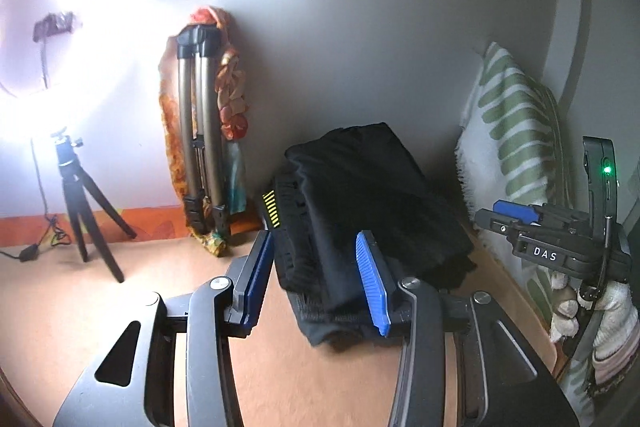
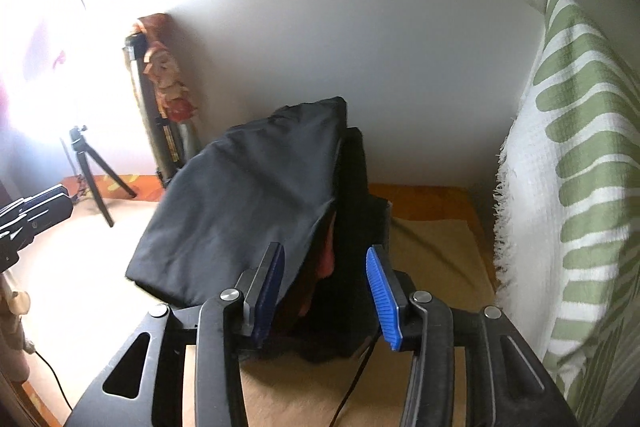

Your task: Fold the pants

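The black pants (image 1: 368,203) lie folded in a thick bundle on the tan surface, near the wall; a yellow striped tag (image 1: 270,209) shows on their left side. My left gripper (image 1: 320,259) is open, its blue fingers on either side of the bundle's near end. The right gripper's body (image 1: 560,235) shows at the right edge of the left wrist view. In the right wrist view the pants (image 2: 248,203) fill the middle, the top layer raised. My right gripper (image 2: 326,285) is open, its fingers straddling the bundle's near edge.
A folded tripod (image 1: 200,147) with a patterned cloth leans on the wall at left. A small black tripod (image 1: 80,203) stands by a bright ring light. A green and white striped cushion (image 2: 580,187) stands at the right. A cable (image 2: 352,387) runs under the pants.
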